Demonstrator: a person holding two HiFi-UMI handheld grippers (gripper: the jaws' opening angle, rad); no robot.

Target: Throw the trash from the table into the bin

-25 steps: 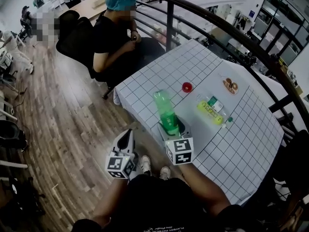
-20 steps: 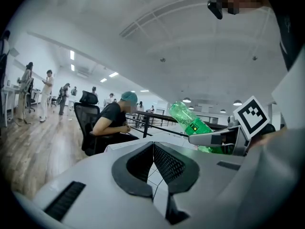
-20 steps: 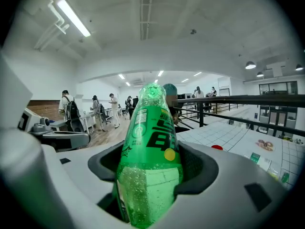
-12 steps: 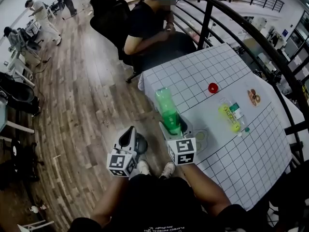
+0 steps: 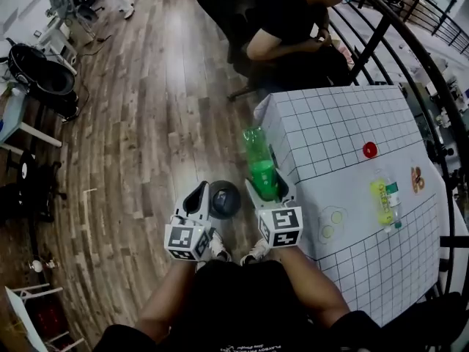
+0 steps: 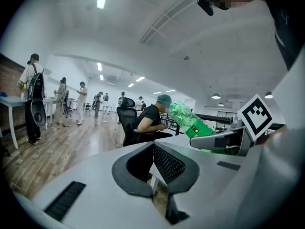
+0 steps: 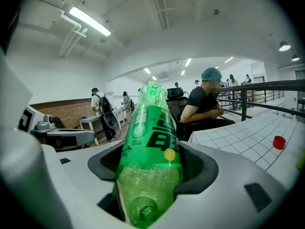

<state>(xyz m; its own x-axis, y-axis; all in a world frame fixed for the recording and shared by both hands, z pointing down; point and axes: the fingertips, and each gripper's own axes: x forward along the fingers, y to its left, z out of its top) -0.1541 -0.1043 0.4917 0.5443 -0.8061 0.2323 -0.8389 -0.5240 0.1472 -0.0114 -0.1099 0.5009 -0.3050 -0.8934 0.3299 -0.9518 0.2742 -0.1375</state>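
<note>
Head view, right side: the right tongs (image 5: 265, 191) pinch a green bottle (image 5: 258, 160), and it sticks up and forward out of them, just off the near-left edge of the counter (image 5: 344, 123) and above the wooden floor (image 5: 146, 123)
Head view, left side: the left tongs (image 5: 201, 193) sit just beside the right pair, pressed together, nothing in them
Head view, floor: a dark round container (image 5: 224, 199) shows on the boards between the two tips
Head view, counter top: white gridded cloth, with a red cap (image 5: 370, 149) on it and a yellow-green bottle (image 5: 382, 201) lying on its side nearer the right edge, well apart from the tongs
Head view, far end: a seated person (image 5: 293, 20) in black with a teal cap
Left gripper view: jaws meet, mesh pads together, nothing between them; off to the right the green bottle slants up out of the other pair
Right gripper view: both pads press on the green bottle's body below its label; the bottle runs up and away from the camera; counter and red cap at right
</note>
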